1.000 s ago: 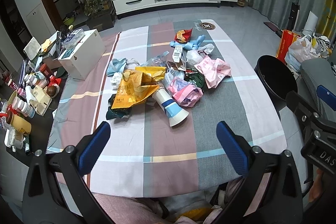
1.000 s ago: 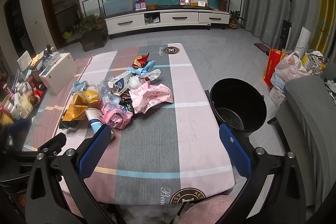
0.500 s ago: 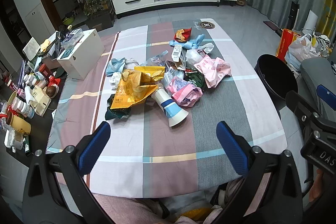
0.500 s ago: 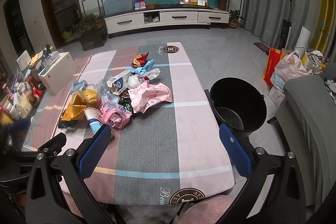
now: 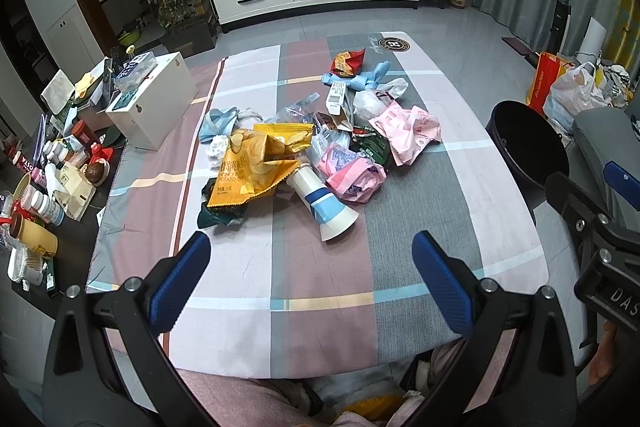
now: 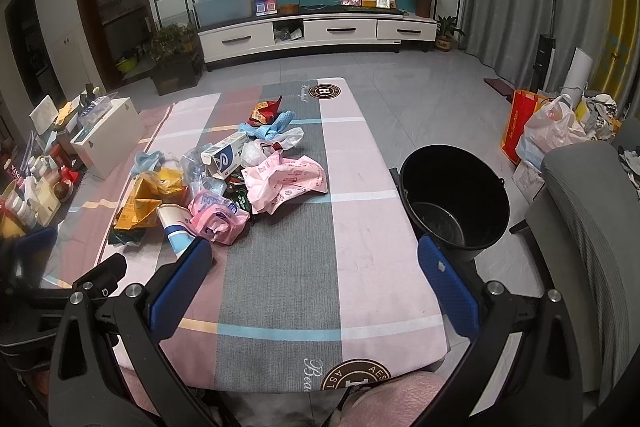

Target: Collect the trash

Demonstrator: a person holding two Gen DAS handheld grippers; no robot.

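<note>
**Trash heaped mid-worktop, both tongs empty and waiting**

The trash sits in one loose heap around the middle of the worktop (image 5: 320, 291), on a striped cloth. Nearest the person lies a paper cup (image 5: 325, 203) on its side, mouth toward the near edge. Touching it on the left is a yellow chip bag (image 5: 256, 167), and on the right a crumpled pink bag (image 5: 352, 173). Farther back lie a larger pink wrapper (image 5: 412, 133), a small white box (image 5: 336, 99), a blue cloth-like scrap (image 5: 360, 77) and a red snack packet (image 5: 347, 61). A black bucket (image 6: 454, 195) stands on the floor just beside the right edge of the worktop; it looks empty.

The left tongs (image 5: 310, 269) are spread wide with nothing between them, hovering over the near part of the worktop, short of the heap. The right tongs (image 6: 314, 277) are equally wide open and empty, held near the right side close to the bucket.

This looks like the start: nothing has been gathered yet. The next move probably calls for reaching forward to the closest piece, likely the cup or the pink bag, closing on it, then carrying it right to the bucket.
</note>
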